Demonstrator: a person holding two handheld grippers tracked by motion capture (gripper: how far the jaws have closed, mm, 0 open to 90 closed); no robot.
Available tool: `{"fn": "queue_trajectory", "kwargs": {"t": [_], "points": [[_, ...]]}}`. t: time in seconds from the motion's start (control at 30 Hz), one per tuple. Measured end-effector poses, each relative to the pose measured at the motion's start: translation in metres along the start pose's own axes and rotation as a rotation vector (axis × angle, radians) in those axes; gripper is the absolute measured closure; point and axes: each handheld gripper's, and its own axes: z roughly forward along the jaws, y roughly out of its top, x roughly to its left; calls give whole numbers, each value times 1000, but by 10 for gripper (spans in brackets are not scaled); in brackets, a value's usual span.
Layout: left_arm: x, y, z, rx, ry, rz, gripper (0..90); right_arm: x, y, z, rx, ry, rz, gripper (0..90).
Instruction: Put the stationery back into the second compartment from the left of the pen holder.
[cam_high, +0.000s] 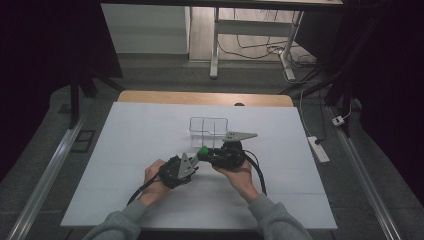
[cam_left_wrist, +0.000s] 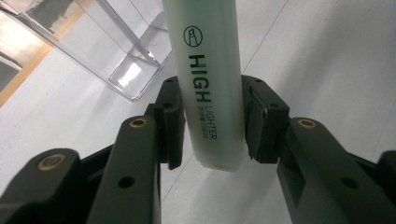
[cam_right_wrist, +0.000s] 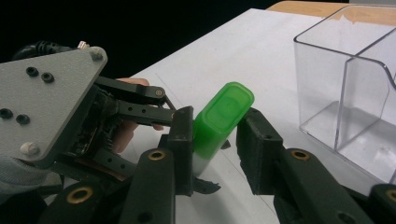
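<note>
So the left gripper is clamping the pale body of a highlighter, pads pressing both sides near its flat back end, with the "HIGH LIGHTER" print running lengthwise up between the jaws. The right gripper is sitting around the green cap of that same highlighter: the jaws are partway open, the left pad looks like it's touching the cap, but there's still a sliver of gap on the other side, so it isn't really squeezing it. From above, both grippers are meeting nose to nose at the middle of the table, left gripper and right gripper, with the cap showing as a little green dot between them and the highlighter being held off the surface. A hand is wrapping around each gripper, grey sleeves coming in from the bottom edge, black cables trailing back toward the person. Just beyond the grippers a clear plastic box with a divider inside is standing on the white sheet that's covering most of the table; a strip of bare wooden tabletop is peeking out at the far edge. The room around is looking pretty dark: grey floor, another table's white legs farther back with loose cables under it, and a white power strip lying on the floor to the right.
</note>
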Motion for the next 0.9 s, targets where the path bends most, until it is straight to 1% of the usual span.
{"fn": "queue_trajectory", "kwargs": {"t": [0.1,0.13,0.2,0.27,0.33,0.4,0.47,0.53,0.63,0.73,0.83,0.9], "points": [[1,0,0,-1,-3,-4,610,1,0,0,-6,-3,-8,693],[1,0,0,-4,-6,-6,601,2,0,0,-2,-10,-16,695],[2,-1,1,-9,-17,-16,568,2,0,0,-4,-21,-27,695],[4,-2,1,-13,-37,-36,535,1,-1,0,-9,-17,-25,696],[6,-3,1,-13,-44,-46,496,1,-1,0,-17,-19,-30,696],[9,-4,-1,-22,-58,-64,463,2,0,-2,-23,-23,-40,696],[13,-5,-4,-35,-85,-96,433,1,1,-4,-29,-36,-51,696],[17,-8,-7,-48,-101,-127,410,1,2,-8,-43,-45,-52,696],[22,-12,-14,-54,-125,-160,387,-1,5,-14,-63,-52,-54,696],[26,-19,-22,-48,-145,-189,364,-2,9,-20,-81,-58,-60,696],[28,-28,-30,-30,-147,-206,355,-3,14,-26,-103,-57,-62,696],[30,-35,-36,-25,-149,-226,346,-4,19,-30,-119,-60,-68,696]]}}
